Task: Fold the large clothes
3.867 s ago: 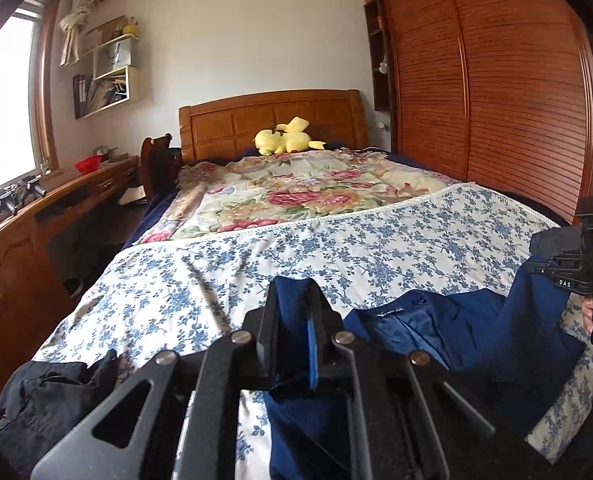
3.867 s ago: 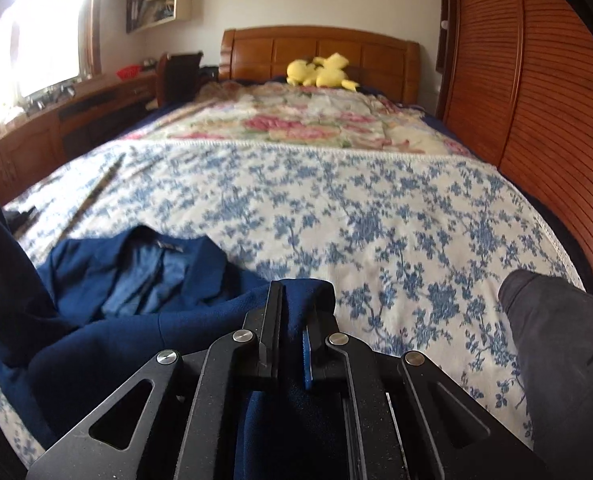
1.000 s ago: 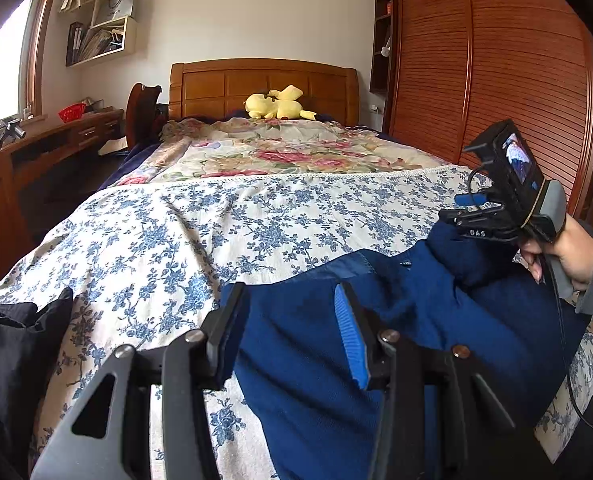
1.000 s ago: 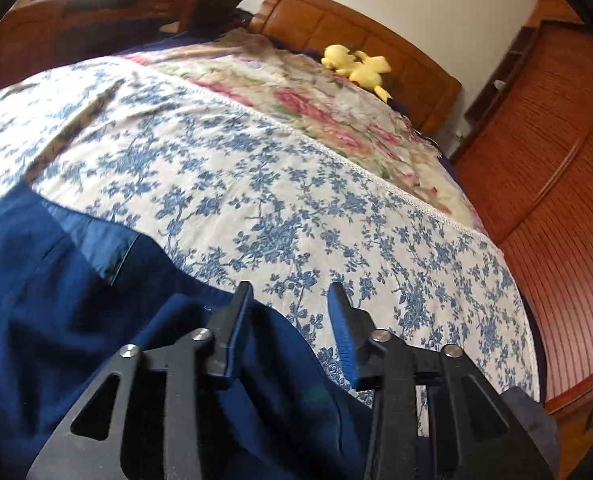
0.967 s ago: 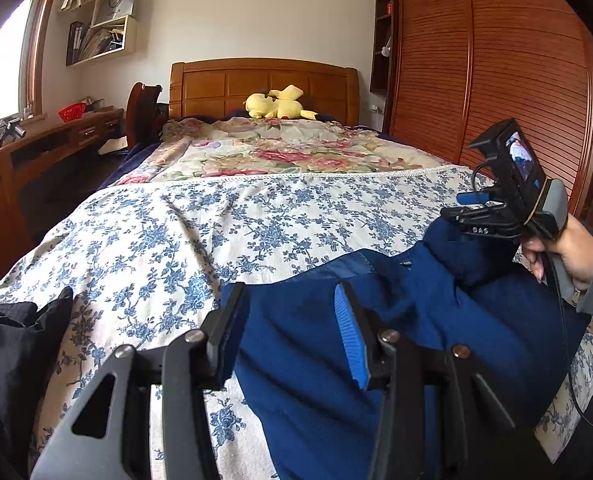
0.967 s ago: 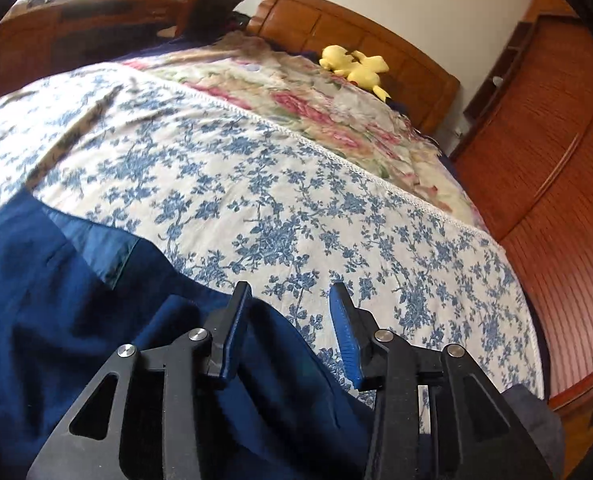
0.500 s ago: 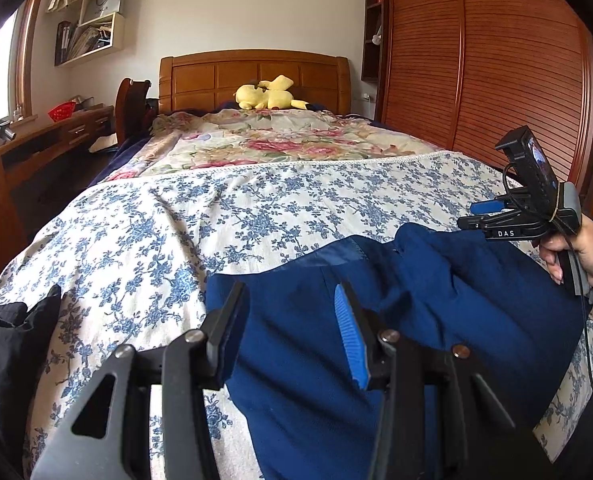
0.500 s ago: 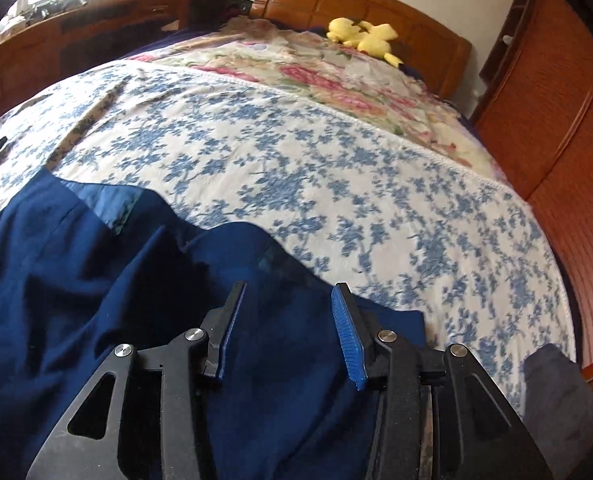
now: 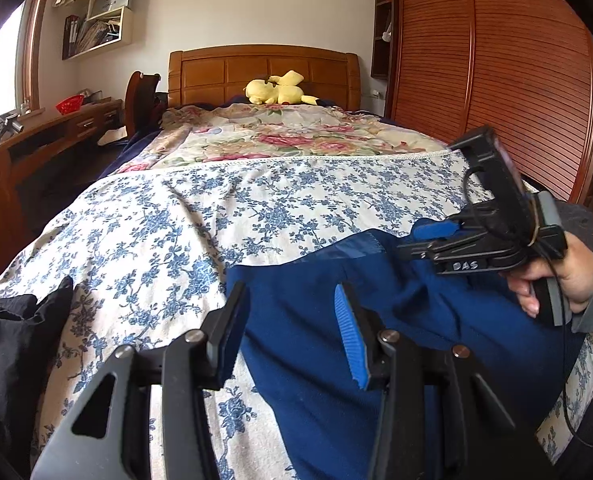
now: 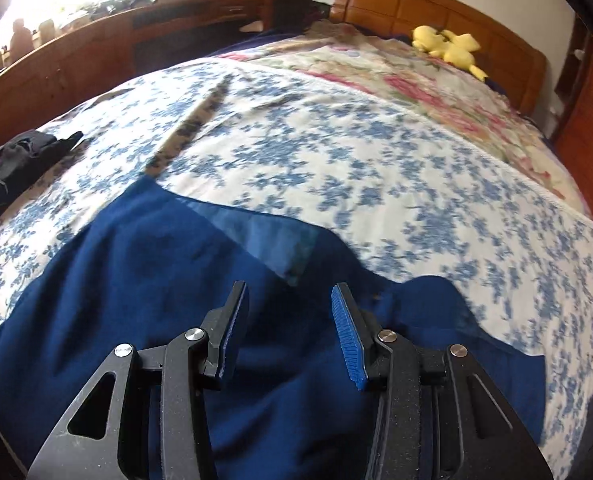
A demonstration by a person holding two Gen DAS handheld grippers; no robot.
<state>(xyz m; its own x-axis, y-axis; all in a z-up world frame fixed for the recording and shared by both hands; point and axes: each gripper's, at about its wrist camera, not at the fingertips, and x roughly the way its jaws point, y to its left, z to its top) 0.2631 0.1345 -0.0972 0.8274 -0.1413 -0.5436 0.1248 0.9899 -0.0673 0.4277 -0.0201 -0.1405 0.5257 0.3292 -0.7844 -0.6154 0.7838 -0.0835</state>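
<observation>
Holding both tools above the dark blue fleece garment [image 10: 144,304], you have your left gripper [image 9: 288,332] and right gripper [image 10: 288,324] spread, nothing pinched between the pads. That garment lies across the lower centre of both views on the blue-flowered white bedspread [image 9: 176,216]. Its upper edge runs mid-frame; beyond it the bedspread lies bare up to the yellow plush toy [image 9: 278,89]. A black cloth heap [image 9: 12,344] occupies the lower left.

Both tongs have let go of the navy coat [image 10: 144,280], now spread flatter on the bedspread [image 10: 336,152].
</observation>
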